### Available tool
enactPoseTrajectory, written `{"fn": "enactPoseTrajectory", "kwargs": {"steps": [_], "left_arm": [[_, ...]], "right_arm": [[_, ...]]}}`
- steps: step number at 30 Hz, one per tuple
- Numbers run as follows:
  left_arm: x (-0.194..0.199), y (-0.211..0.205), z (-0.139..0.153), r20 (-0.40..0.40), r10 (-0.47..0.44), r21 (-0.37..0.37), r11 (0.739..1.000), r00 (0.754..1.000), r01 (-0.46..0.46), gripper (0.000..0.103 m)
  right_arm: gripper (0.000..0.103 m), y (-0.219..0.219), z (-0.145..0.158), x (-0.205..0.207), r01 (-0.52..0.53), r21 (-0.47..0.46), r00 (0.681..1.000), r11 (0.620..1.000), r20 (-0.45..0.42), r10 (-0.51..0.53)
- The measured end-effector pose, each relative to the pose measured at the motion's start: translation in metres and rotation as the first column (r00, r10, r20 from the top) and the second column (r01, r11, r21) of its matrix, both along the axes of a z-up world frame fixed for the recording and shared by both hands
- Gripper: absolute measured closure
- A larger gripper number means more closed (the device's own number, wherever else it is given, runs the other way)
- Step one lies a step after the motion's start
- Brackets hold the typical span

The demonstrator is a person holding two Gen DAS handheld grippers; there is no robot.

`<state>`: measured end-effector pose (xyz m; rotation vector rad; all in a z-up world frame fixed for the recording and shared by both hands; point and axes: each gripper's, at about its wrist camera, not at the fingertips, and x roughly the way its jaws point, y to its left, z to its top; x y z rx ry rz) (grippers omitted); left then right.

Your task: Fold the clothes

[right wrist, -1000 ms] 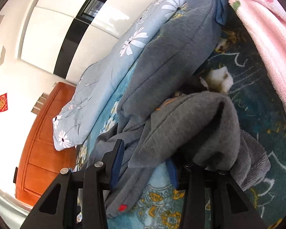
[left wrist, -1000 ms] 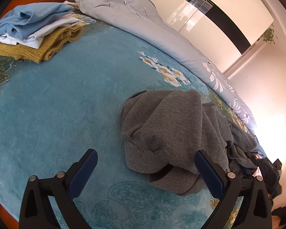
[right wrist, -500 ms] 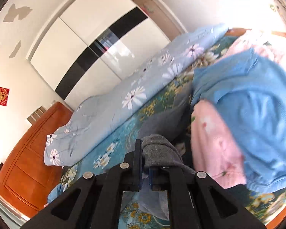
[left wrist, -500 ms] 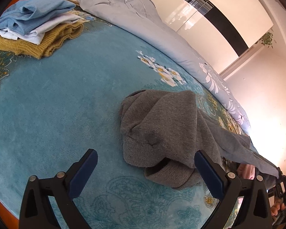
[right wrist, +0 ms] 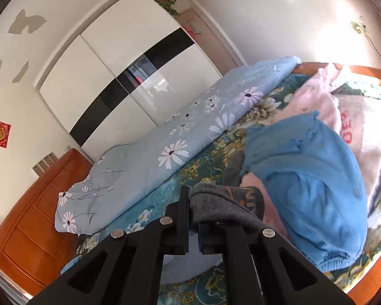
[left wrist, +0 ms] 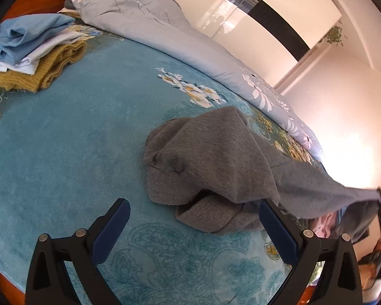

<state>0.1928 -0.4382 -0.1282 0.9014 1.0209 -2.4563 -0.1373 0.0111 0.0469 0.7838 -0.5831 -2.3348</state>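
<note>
Teal bed blanket [left wrist: 63, 139] bears grey sweater [left wrist: 216, 157], folded pile [left wrist: 33, 50], perhaps quilt [left wrist: 165, 30].

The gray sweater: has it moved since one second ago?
Yes. One end of the gray sweater is now stretched out rightward, off the blue bedspread, pulled by the right gripper.

You have a plain grey sweater [left wrist: 216, 157] on a teal bedspread [left wrist: 63, 139] patterned with white-and-yellow flowers and tone-on-tone scrolls, beside a pale blue-grey quilt [left wrist: 149, 25] printed with white daisies. Your stack holds a mustard knit [left wrist: 50, 63] under white and light-blue pieces. Your right view shows a bright blue knit [right wrist: 315, 178], pink fleece [right wrist: 317, 101], an orange-brown headboard [right wrist: 38, 216] and a white wardrobe with a black stripe [right wrist: 129, 58].
</note>
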Motion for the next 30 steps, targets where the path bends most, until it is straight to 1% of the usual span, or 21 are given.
{"fn": "enactPoseTrajectory", "kwargs": {"steps": [2,6,9,11,13,15,16,17,18,19,20,21,22,23,24,26,30], "left_arm": [[-0.004,0.009,0.001,0.002,-0.042,-0.028,0.999,0.999,0.042,0.0],[-0.017,0.025,0.002,0.01,-0.103,-0.075,0.992,0.995,0.104,0.0],[-0.03,0.034,-0.004,0.052,-0.113,-0.103,0.988,0.992,0.118,0.0],[-0.037,0.038,-0.009,0.076,-0.107,-0.121,0.986,0.991,0.116,0.0],[-0.042,0.039,-0.012,0.085,-0.098,-0.135,0.985,0.992,0.109,0.004],[-0.045,0.038,-0.015,0.095,-0.092,-0.131,0.986,0.991,0.104,0.016],[-0.047,0.037,-0.017,0.098,-0.09,-0.123,0.987,0.991,0.102,0.02],[-0.049,0.035,-0.019,0.1,-0.089,-0.111,0.989,0.991,0.1,0.032],[-0.05,0.034,-0.02,0.102,-0.088,-0.1,0.99,0.991,0.098,0.04],[-0.052,0.032,-0.022,0.103,-0.086,-0.088,0.991,0.991,0.096,0.041],[-0.052,0.031,-0.023,0.098,-0.088,-0.079,0.992,0.991,0.096,0.049],[-0.052,0.031,-0.023,0.085,-0.089,-0.074,0.993,0.992,0.095,0.053],[-0.05,0.031,-0.021,0.071,-0.082,-0.077,0.993,0.994,0.088,0.055],[-0.048,0.031,-0.017,0.06,-0.073,-0.085,0.993,0.996,0.078,0.064],[-0.045,0.031,-0.014,0.05,-0.064,-0.093,0.993,0.997,0.068,0.068],[-0.037,0.028,-0.006,0.016,-0.04,-0.095,0.995,0.999,0.042,0.072],[-0.011,0.016,0.017,-0.077,0.01,-0.087,0.996,0.997,-0.017,0.074]], "right_arm": [[0.098,-0.024,0.02,-0.01,-0.021,0.029,0.999,0.999,-0.038,0.022],[0.098,-0.075,0.049,-0.041,-0.056,0.045,0.997,0.997,-0.055,0.059],[0.098,-0.108,0.055,-0.054,-0.093,0.051,0.995,0.994,-0.038,0.095],[0.098,-0.125,0.053,-0.057,-0.12,0.063,0.992,0.991,-0.029,0.122],[0.098,-0.135,0.047,-0.057,-0.129,0.084,0.991,0.988,-0.023,0.131],[0.098,-0.143,0.041,-0.057,-0.13,0.102,0.991,0.986,-0.013,0.132],[0.098,-0.144,0.038,-0.058,-0.128,0.103,0.992,0.986,-0.001,0.129],[0.098,-0.144,0.035,-0.059,-0.127,0.103,0.992,0.987,0.012,0.126],[0.098,-0.143,0.032,-0.06,-0.125,0.101,0.992,0.987,0.023,0.123],[0.098,-0.142,0.031,-0.061,-0.12,0.103,0.993,0.987,0.03,0.118],[0.098,-0.14,0.03,-0.061,-0.114,0.106,0.993,0.988,0.035,0.111],[0.098,-0.139,0.03,-0.061,-0.108,0.109,0.994,0.988,0.038,0.105],[0.098,-0.137,0.03,-0.06,-0.103,0.112,0.994,0.988,0.039,0.099],[0.098,-0.134,0.031,-0.059,-0.101,0.114,0.994,0.988,0.041,0.097],[0.098,-0.132,0.033,-0.057,-0.099,0.113,0.995,0.989,0.039,0.095],[0.098,-0.127,0.039,-0.053,-0.095,0.109,0.995,0.989,0.032,0.092],[0.098,-0.12,0.057,-0.038,-0.101,0.104,0.995,0.989,-0.007,0.103]]}}
